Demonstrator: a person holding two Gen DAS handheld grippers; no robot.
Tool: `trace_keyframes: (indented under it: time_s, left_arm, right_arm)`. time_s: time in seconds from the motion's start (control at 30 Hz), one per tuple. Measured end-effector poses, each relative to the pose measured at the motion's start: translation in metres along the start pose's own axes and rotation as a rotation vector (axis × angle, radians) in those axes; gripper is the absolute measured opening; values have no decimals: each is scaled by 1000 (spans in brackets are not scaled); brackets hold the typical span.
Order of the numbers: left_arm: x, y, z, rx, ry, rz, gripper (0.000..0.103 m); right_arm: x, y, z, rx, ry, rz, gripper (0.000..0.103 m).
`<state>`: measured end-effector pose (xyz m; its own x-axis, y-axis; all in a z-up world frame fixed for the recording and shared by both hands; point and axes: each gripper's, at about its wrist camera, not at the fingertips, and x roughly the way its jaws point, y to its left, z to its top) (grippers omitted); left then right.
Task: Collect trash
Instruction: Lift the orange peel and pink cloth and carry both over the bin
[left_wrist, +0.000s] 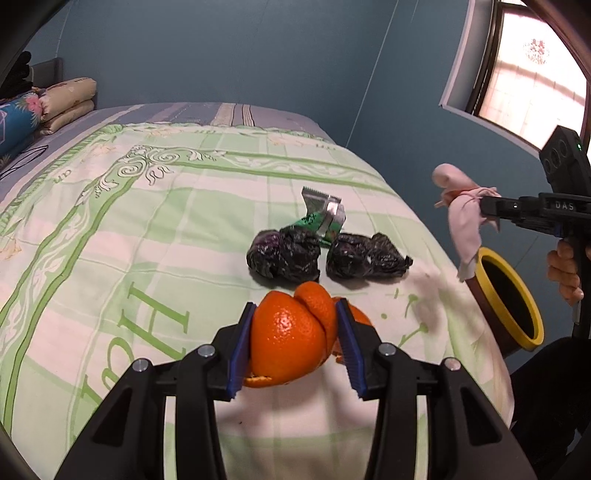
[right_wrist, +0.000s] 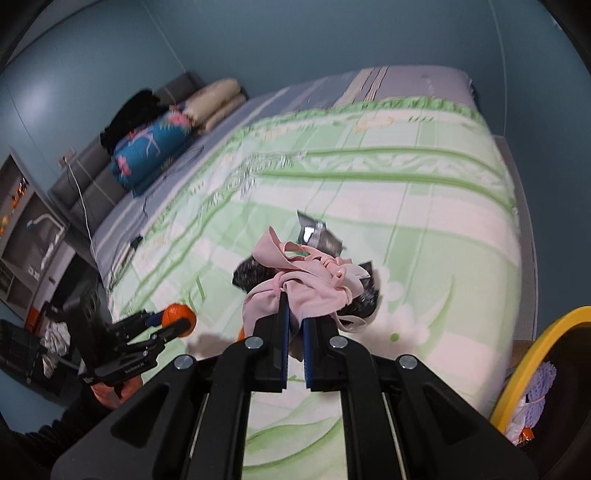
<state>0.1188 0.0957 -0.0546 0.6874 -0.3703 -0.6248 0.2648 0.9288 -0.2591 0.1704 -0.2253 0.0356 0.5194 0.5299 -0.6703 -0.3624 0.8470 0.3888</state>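
Note:
My left gripper (left_wrist: 295, 314) is shut on an orange peel (left_wrist: 288, 336) just above the green-patterned bedspread (left_wrist: 129, 229); it also shows in the right wrist view (right_wrist: 177, 319). My right gripper (right_wrist: 294, 302) is shut on a knotted pink plastic bag (right_wrist: 306, 284), held in the air; it shows at the right in the left wrist view (left_wrist: 491, 214), with the bag (left_wrist: 461, 214) above the bin. Two crumpled black bags (left_wrist: 284, 254) (left_wrist: 365, 260) and a green and silver wrapper (left_wrist: 325, 214) lie on the bed beyond the peel.
A yellow-rimmed bin (left_wrist: 509, 295) stands beside the bed's right edge, with trash inside (right_wrist: 535, 384). Folded bedding and a blue floral pillow (right_wrist: 151, 151) lie at the head of the bed. A window (left_wrist: 532, 62) is in the blue wall.

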Motion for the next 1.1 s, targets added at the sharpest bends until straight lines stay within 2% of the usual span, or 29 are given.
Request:
trace_keyframes:
  time_s: [0.4,0.67,0.97,1.1]
  left_arm:
    - [-35,-25,20,-9,-85,13,41]
    - [-49,-76,35,94,-123,53,41]
    - [-53,-145,54,181,-139,-34,41]
    - [-54,-174,60,209,-153,-51,41]
  right_arm:
    - [-60,-15,-3,19,-92,-42,5]
    - [-104,-30,-17,34,-149,-76,5]
    - [-149,-50,-29,61,-214,-113,5]
    - [-168,-60,-35,72,-243,-135,5]
